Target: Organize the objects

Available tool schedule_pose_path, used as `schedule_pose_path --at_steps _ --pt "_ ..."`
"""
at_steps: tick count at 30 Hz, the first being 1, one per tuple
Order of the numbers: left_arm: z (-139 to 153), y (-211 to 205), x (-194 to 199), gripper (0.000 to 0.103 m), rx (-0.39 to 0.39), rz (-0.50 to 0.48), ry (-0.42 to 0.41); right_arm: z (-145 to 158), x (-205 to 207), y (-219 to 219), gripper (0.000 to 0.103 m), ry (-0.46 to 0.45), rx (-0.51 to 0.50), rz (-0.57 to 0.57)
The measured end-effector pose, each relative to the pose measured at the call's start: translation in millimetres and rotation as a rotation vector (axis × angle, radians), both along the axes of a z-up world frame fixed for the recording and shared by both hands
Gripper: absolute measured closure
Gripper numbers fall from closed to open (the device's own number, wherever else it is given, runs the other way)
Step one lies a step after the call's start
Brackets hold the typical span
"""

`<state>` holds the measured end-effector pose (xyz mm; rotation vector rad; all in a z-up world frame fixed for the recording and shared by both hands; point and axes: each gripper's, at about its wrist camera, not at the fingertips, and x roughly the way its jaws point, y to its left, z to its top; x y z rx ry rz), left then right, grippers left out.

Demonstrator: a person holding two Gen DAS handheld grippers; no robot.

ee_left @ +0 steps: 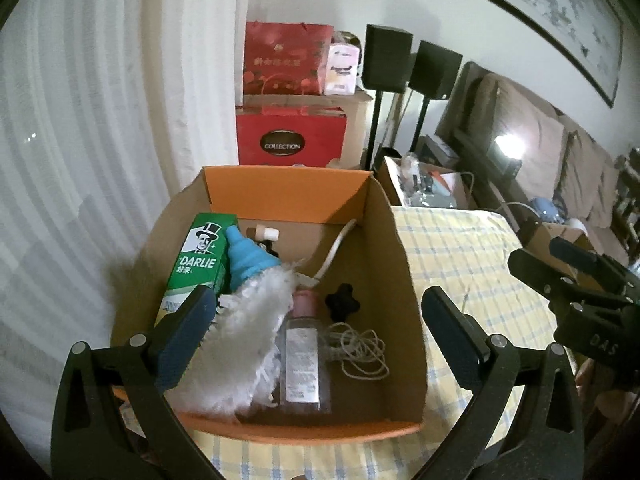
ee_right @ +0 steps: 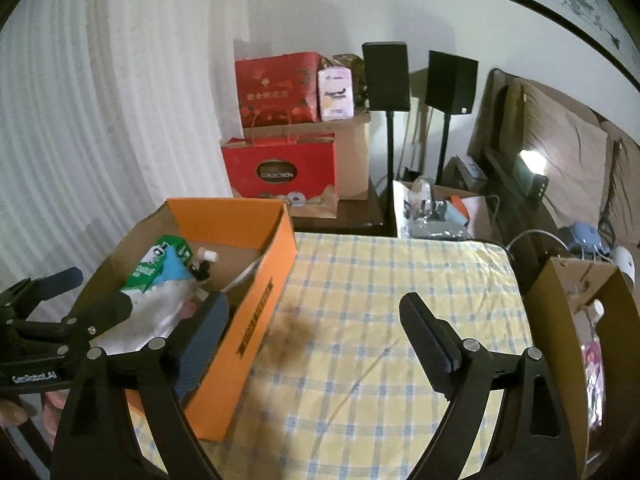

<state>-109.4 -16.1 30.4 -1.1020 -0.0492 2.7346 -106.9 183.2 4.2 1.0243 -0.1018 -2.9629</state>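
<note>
An orange cardboard box stands on the yellow checked table. It holds a green Darlie toothpaste carton, a white fluffy duster with a blue handle, a clear bottle with a pink cap, a coiled white cord and a small black knob. My left gripper is open and empty above the box. My right gripper is open and empty over the tablecloth, right of the box. The right gripper also shows at the right edge of the left wrist view.
A second cardboard box with a bottle stands at the table's right edge. Red gift bags on cartons, two black speakers on stands, a cluttered side table and a sofa lie beyond. A white curtain hangs at the left.
</note>
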Motion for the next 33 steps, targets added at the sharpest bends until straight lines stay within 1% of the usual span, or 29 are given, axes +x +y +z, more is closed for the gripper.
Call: schedule_pose_path --at_steps 7,10,12,13,16,19,24,33 --pt "-2.5 5.7 26.6 0.000 0.026 0.014 0.004 -2.7 28.4 8.6 0.013 0.004 0.003 -0.017" --pt "-5.8 6.8 37.0 0.000 0.042 0.014 0.001 -4.2 41.1 11.0 0.010 0.005 0.000 -0.021" --pt "-7.2 7.3 44.4 0.000 0.052 0.012 0.002 -4.4 50.0 13.2 0.004 0.007 -0.001 -0.027" --pt "-7.7 7.8 48.6 0.000 0.055 0.011 0.003 -4.0 53.9 13.8 0.003 0.011 -0.001 -0.030" --pt "-8.4 10.1 59.0 0.000 0.040 0.010 0.008 -2.9 67.0 15.0 0.002 0.020 0.005 -0.037" --pt "-8.7 9.8 70.3 0.000 0.043 0.017 0.014 -2.5 78.8 16.1 0.002 0.017 0.006 -0.038" --pt "-13.6 6.3 85.0 0.001 0.044 0.042 -0.011 -6.3 99.4 16.2 0.002 0.010 0.014 -0.049" --pt "-15.8 8.7 102.8 0.001 0.023 0.064 -0.011 -16.7 121.5 16.4 0.002 -0.003 -0.002 -0.063"
